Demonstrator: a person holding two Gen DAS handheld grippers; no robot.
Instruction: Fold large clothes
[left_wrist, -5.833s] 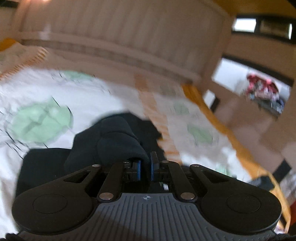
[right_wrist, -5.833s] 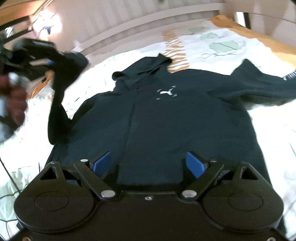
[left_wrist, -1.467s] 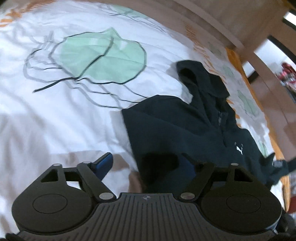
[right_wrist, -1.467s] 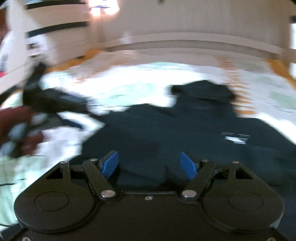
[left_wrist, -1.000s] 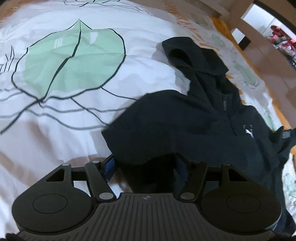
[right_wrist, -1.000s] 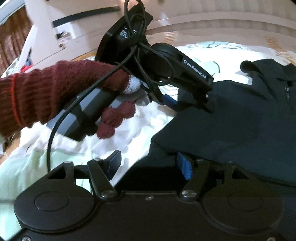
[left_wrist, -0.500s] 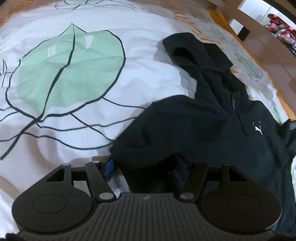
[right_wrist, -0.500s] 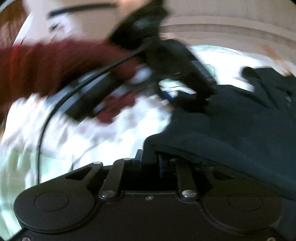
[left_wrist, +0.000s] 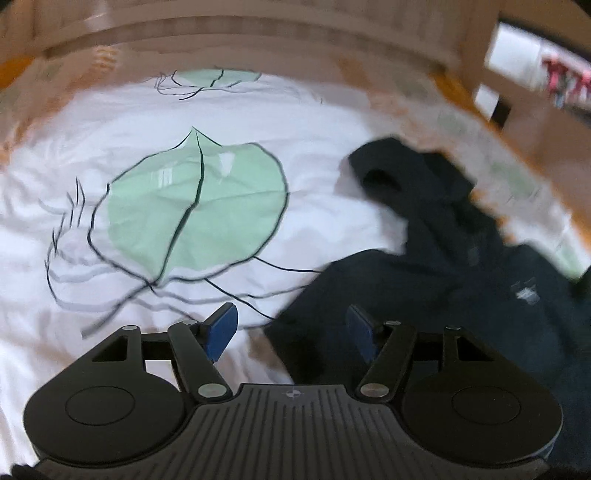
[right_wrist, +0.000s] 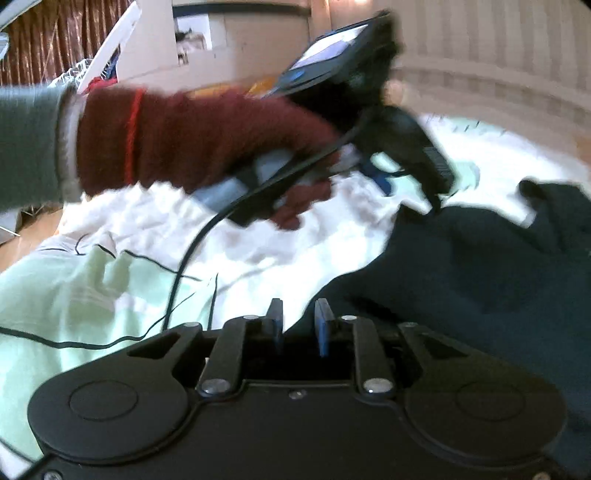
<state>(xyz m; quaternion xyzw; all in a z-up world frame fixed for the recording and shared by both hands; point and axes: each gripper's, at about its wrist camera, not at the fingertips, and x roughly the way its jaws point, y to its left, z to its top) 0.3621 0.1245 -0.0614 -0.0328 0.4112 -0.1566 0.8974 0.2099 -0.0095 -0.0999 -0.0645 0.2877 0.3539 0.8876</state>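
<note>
Left wrist view. My left gripper (left_wrist: 291, 326): jaws spread wide, nothing pinched; the left blue pad hangs over bare sheet, the right pad over dark cloth. Dark hoodie (left_wrist: 461, 288): lies on the white bedsheet (left_wrist: 314, 155), ahead and to the right of the tool, its near edge reaching in between the pads. Long axis runs away and up-left, from body low right to hood (left_wrist: 402, 177). Green leaf print (left_wrist: 195, 210) on the sheet, left of the garment. Writing: a small pale chest logo (left_wrist: 526, 291), too blurred to read.

Right wrist view. My right gripper (right_wrist: 298, 325): pads close together and opening; the hoodie (right_wrist: 461, 273) edge sits at the right pad, and I cannot tell whether cloth is between them. Garment spreads right and ahead. The gloved left hand (right_wrist: 207, 147) carries the other gripper beyond, at the far edge of the cloth. Both tools stand along the same side, so I judge the next fold goes rightward across the body. Writing: none legible.
</note>
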